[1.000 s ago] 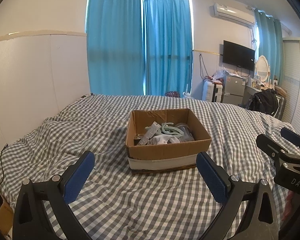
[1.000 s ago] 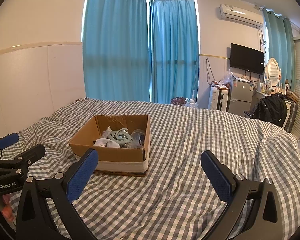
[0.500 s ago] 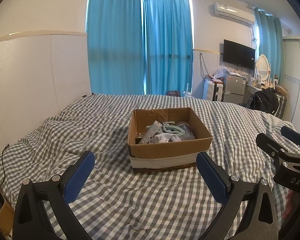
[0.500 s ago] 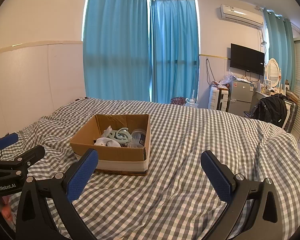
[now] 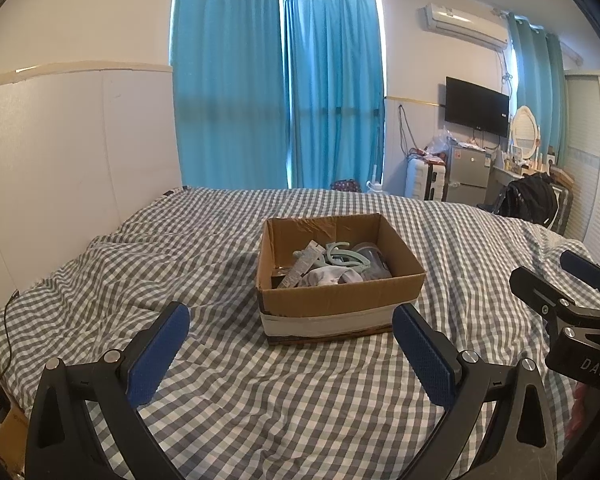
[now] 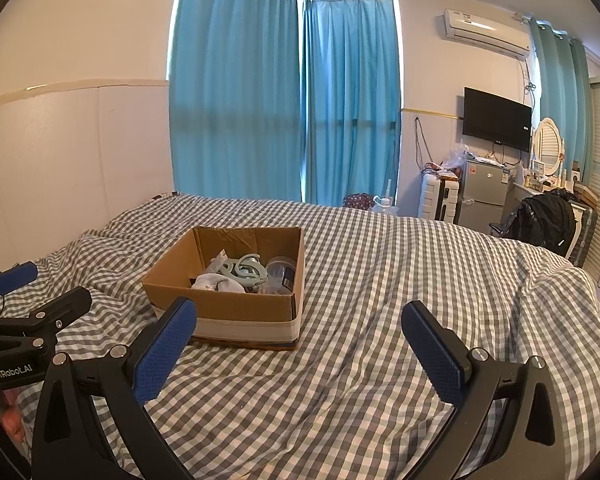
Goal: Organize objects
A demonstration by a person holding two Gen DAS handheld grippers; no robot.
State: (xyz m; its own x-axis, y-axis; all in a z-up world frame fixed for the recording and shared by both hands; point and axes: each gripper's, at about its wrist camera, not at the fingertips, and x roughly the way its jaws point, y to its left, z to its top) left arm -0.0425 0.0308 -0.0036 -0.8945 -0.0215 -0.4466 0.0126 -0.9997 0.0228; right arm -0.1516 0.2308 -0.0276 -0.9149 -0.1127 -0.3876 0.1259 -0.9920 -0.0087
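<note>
Two wide-open empty grippers, left gripper [image 5: 290,354], right gripper [image 6: 300,354], cardboard box [image 5: 340,300] ahead, fingertips visible only right view.

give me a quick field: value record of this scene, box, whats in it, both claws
surface: bed with grey-white checked cover
box: open cardboard box resting on the cover, pale tape band round its base
box contents: pale green plastic hangers, white cloth, a flat packet, a clear container
left claw: open, empty, short of the box, not touching it
right claw: open, empty, box ahead to its left
background: blue curtains, wall TV
</note>
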